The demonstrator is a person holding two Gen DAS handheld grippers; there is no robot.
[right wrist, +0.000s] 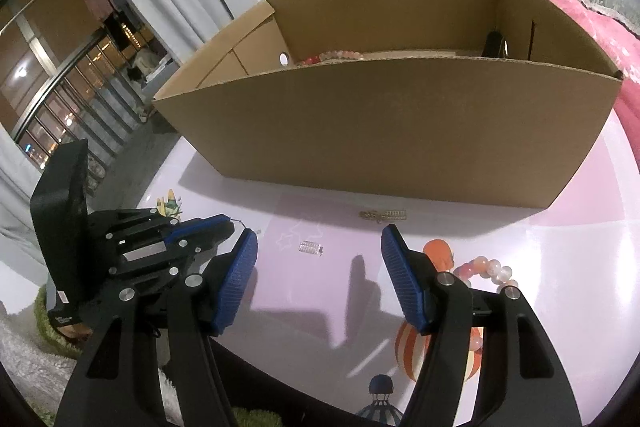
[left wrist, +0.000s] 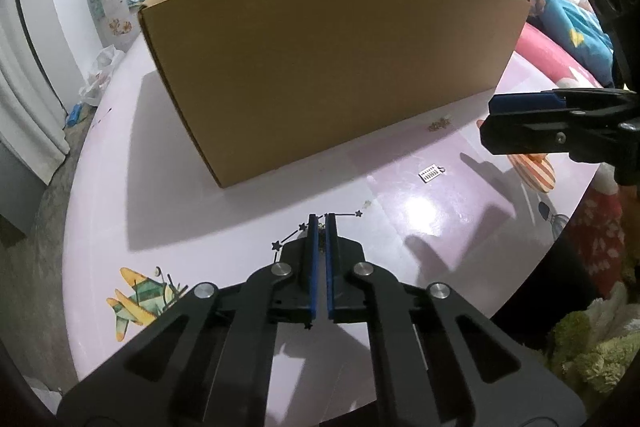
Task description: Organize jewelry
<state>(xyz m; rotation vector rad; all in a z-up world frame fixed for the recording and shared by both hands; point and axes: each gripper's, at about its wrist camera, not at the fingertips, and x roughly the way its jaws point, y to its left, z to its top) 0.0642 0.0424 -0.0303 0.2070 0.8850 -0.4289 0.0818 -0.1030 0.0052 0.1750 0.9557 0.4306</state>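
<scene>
Worktop (left wrist: 420, 211), pale pink with printed pictures. Cardboard box (right wrist: 400, 135) stands at its far side; a beaded bracelet (right wrist: 336, 55) already lies inside, so some sorting is done. Left gripper (left wrist: 320, 223) low over the near edge, fingers pressed together; something thin shows at the tips in the right wrist view, cannot tell what. Right gripper (right wrist: 320, 259) fingers stand apart, holding nothing. Still loose on the worktop: second beaded bracelet (right wrist: 490, 269) beside the right gripper, gold piece (right wrist: 382, 215) near the box wall, small silver piece (right wrist: 311, 248). Judgement: about midway.
</scene>
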